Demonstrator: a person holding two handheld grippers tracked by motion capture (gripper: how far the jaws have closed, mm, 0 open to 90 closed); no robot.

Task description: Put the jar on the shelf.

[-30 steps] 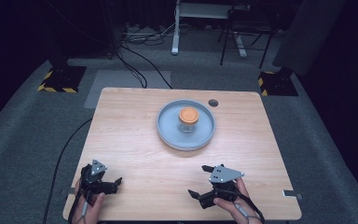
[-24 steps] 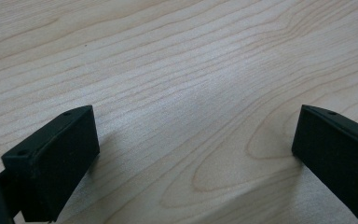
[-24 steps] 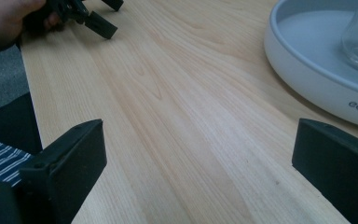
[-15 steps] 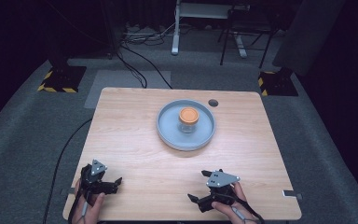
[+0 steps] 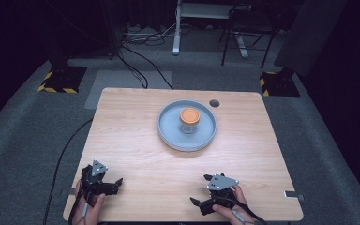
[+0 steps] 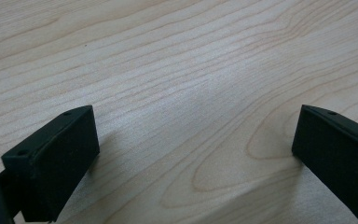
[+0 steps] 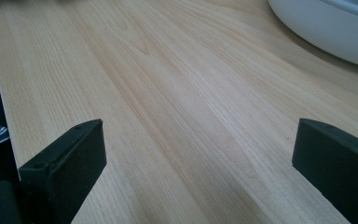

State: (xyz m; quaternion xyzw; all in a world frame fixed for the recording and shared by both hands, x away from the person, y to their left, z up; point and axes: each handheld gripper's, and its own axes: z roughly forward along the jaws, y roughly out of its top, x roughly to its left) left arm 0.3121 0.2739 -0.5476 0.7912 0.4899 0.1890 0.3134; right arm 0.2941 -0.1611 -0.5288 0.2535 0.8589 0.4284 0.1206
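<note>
Centrally, an orange-lidded jar [image 5: 190, 120] stands in a grey tray [image 5: 167, 132], well apart from the left claw [image 5: 117, 183] and right claw [image 5: 199, 190], both wide open and empty near the worktop's [image 5: 131, 126] front edge.

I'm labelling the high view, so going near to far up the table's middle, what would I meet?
Right gripper at the near edge → bare wooden table → grey round tray with the orange-lidded jar standing in it → small dark hole in the tabletop by the far edge.
</note>
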